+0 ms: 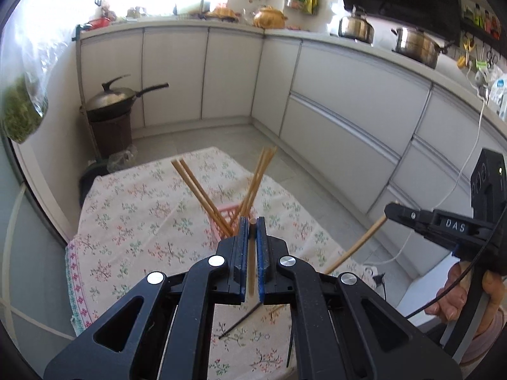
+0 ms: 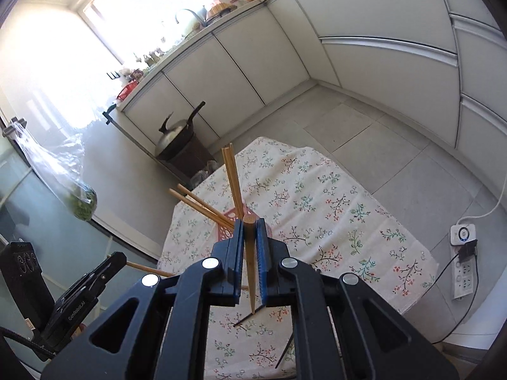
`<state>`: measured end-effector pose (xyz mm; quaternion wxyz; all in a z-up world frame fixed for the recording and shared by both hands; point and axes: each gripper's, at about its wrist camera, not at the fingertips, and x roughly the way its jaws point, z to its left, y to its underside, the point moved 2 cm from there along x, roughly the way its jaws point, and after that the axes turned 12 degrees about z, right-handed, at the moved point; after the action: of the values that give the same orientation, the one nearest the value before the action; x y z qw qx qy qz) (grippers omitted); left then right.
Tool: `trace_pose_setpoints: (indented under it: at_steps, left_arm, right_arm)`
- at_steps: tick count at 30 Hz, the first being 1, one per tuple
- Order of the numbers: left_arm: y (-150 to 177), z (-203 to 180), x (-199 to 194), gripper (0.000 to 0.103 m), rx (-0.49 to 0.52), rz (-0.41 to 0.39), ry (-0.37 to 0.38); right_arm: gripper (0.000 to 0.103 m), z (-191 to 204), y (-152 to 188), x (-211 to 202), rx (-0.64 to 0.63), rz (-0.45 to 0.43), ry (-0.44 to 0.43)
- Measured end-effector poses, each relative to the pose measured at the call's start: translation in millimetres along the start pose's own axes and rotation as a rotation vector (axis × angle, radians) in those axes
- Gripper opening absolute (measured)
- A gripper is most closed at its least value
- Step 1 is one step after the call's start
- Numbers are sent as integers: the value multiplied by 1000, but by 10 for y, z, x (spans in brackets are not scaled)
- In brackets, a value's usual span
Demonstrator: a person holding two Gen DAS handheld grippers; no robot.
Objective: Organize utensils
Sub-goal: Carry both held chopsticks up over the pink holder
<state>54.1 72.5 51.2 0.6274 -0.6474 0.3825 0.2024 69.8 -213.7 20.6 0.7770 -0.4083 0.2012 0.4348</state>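
Note:
My left gripper (image 1: 252,221) is shut on a wooden chopstick (image 1: 252,266) that runs along its blue pads. My right gripper (image 2: 250,221) is shut on another wooden chopstick (image 2: 250,269) in the same way. Just beyond both tips stands a pink basket (image 1: 226,220) (image 2: 225,232) on the floral tablecloth (image 1: 142,215), with several wooden chopsticks (image 1: 202,194) (image 2: 233,180) leaning out of it. The right gripper (image 1: 393,212) shows at the right of the left wrist view with its chopstick (image 1: 358,247). The left gripper (image 2: 118,258) shows at the lower left of the right wrist view.
Two black chopsticks (image 2: 248,316) (image 2: 285,351) lie on the cloth under the grippers. A lidded wok (image 1: 111,98) sits on a brown stand beyond the table. Cabinets (image 1: 348,101) line the back and right. A power strip (image 2: 462,262) lies on the floor.

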Motion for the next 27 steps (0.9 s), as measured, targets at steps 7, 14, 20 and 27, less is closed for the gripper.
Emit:
trace_pose_setpoints:
  at_steps: [7,14,20,27]
  left_arm:
    - [-376,39,-358,4,-46,-125,-25]
    - [-683,-15,-528,4,-56,-199,-54]
    - [-326,457,50,7,-260,-14,-41]
    - [857,889,1824,29,-444,649,-117]
  right_arm:
    - [8,36,-97,-141,-9,-27,-27]
    - [8,-26,-216,-206,-8,-41,-52]
    - [8,-242,-224,-107,18,-33,-49]
    - [8,-548,-167,208,109,51,-72]
